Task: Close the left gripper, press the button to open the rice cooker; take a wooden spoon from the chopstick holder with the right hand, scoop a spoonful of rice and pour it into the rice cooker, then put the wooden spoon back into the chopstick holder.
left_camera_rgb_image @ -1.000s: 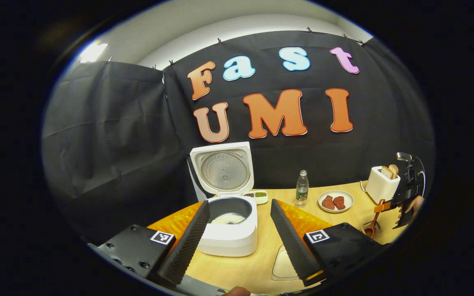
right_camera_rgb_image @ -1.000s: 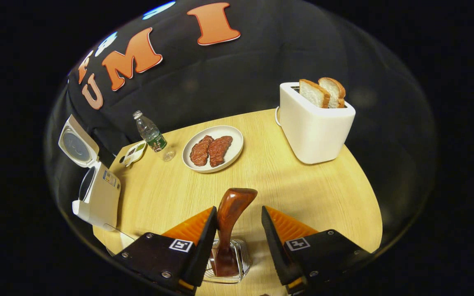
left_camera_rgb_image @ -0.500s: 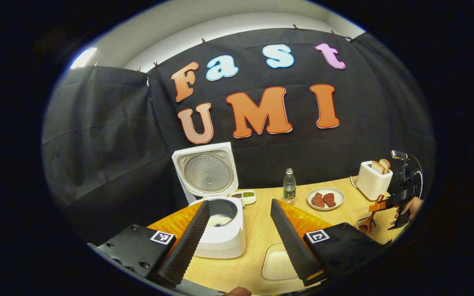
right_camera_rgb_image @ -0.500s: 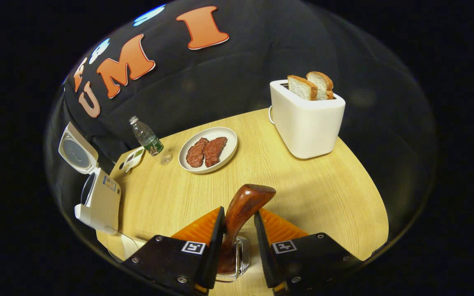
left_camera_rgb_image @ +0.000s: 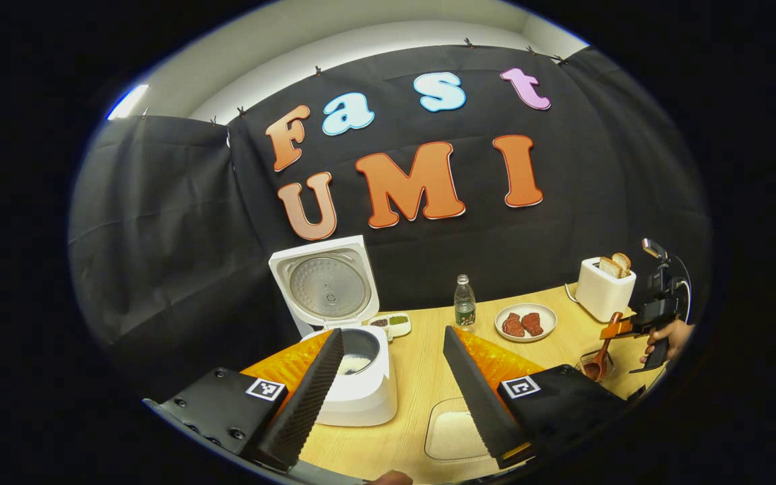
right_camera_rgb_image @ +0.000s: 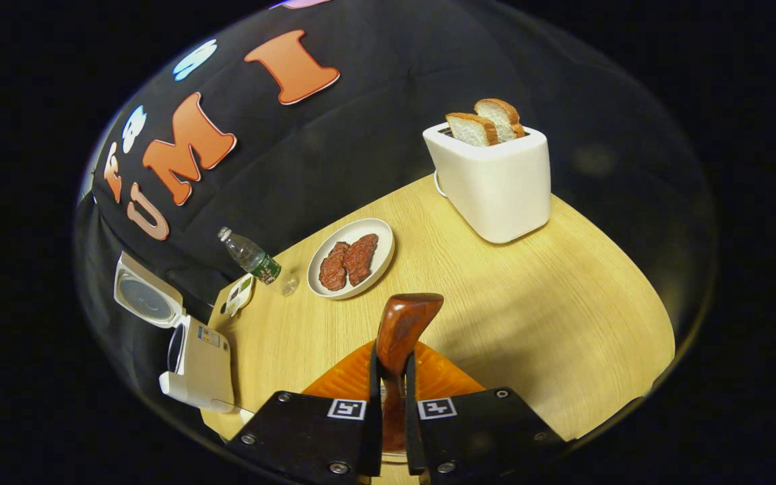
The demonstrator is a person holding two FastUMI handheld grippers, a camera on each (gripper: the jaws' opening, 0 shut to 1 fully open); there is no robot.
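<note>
My right gripper (right_camera_rgb_image: 389, 377) clamped from wide open onto the wooden spoon (right_camera_rgb_image: 401, 330) handle at frame bottom, ready to lift; left gripper (left_camera_rgb_image: 388, 377) idled agape.

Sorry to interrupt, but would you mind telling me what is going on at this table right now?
A person is working with two handheld grippers. The rice cooker stands with its lid up and some rice in the pot. The right gripper is shut on the handle of the wooden spoon, whose bowl sits low by the chopstick holder. The left gripper is open, holding nothing, near a tray of rice.
</note>
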